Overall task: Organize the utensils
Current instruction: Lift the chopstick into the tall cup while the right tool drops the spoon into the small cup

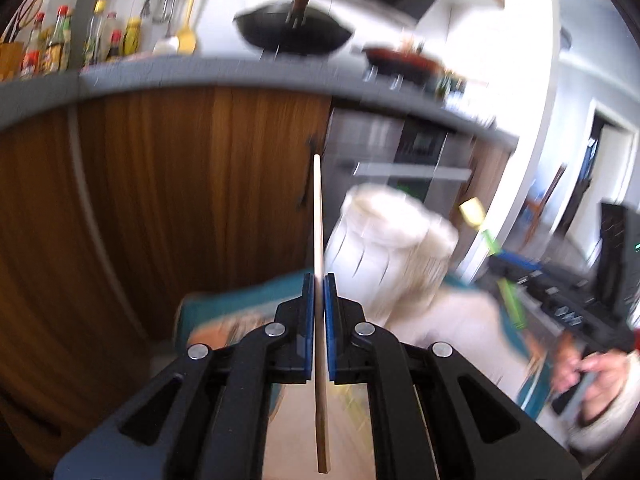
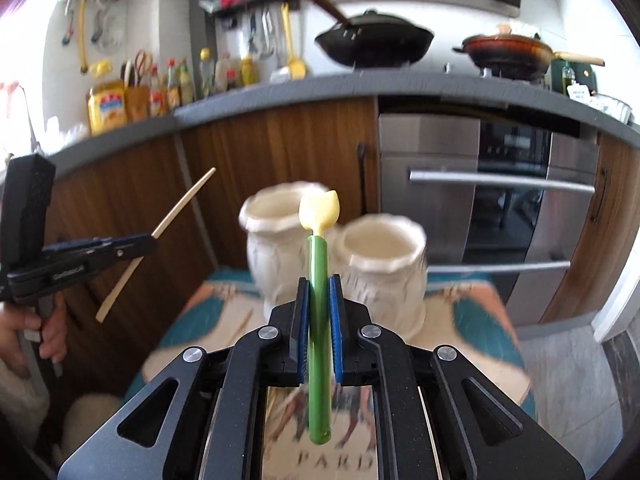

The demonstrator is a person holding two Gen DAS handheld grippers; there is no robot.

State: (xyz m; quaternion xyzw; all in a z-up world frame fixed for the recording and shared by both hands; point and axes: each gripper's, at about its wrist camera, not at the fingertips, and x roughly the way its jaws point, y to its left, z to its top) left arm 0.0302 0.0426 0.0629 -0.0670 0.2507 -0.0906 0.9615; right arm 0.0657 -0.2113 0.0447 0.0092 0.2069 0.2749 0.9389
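- left claw [image 1: 319, 280] clamped on a single wooden chopstick [image 1: 318, 216]; pads nip it roughly mid-length, tip sticks out ahead, tail runs back under the claw
- right claw [image 2: 319, 284] closed narrow on the green handle of a small spatula [image 2: 320, 280] w/ pale yellow head, head forward and up
- both utensils held in the air, short of two cream ceramic pots [image 2: 336, 256] that stand side by side, touching or nearly so, on a patterned cloth [image 2: 472, 320] over a low worktop
- both pots look empty from the right wrist view; neither utensil in a pot yet
- one more thin stick seems to lie on the cloth left of the pots, too blurred to be sure
- handling, judged: chopstick light, stiff, thin & smooth, so prone to pivot in the pads; mid-length grip looks ok
- spatula light; handle rigid & glossy, may slip; head prob soft silicone, so hold the handle, not the head
- pots look heavy but chip-prone, rims narrow; lower utensils in gently, don't knock the rims
- kitchen counter w/ black wok [image 2: 374, 42] & bottles behind, not involved
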